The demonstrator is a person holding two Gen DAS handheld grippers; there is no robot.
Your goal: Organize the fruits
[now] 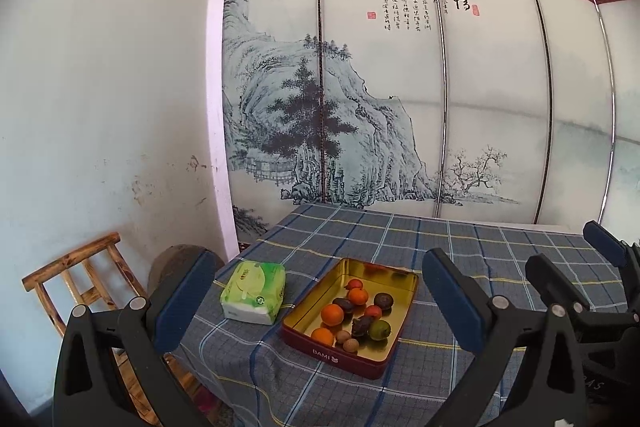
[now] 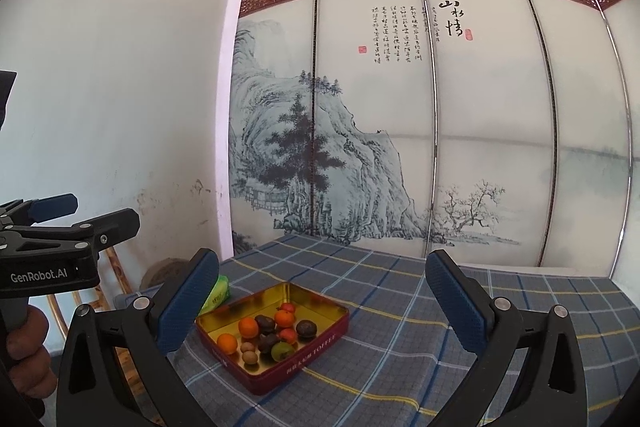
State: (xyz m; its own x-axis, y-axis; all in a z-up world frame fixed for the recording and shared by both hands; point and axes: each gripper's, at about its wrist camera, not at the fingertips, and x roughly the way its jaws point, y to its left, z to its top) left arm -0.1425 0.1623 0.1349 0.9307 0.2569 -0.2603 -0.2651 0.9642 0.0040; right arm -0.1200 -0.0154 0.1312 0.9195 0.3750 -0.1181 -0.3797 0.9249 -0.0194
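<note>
- Screen point(image 1: 400, 87) with an ink landscape stands behind the table; white wall point(image 1: 108, 87) to its left.
- Table point(image 1: 460, 251) under a blue plaid cloth fills the lower half of my views.
- Wooden rack point(image 1: 72, 275) leans at the wall, left of the table, off it.
- My left gripper point(image 1: 316, 299): jaws spread wide, nothing between them, held above the near table edge.
- My right gripper point(image 2: 322, 301): jaws also spread wide, holding nothing; it sits just right of the left one.
- Hand point(image 2: 30, 355) grips the left tool's handle, seen at the right view's left edge.
- Tin point(image 1: 344, 351), red outside, gold inside, lies on the cloth near the front-left corner, lid off.
- Tissue pack point(image 1: 254, 291), green, lies just left of the tin, apart from it.
- Fruits point(image 1: 354, 311) all sit inside the tin, bunched at its near end: oranges, small red ones, dark ones, one green, two small brown ones.
</note>
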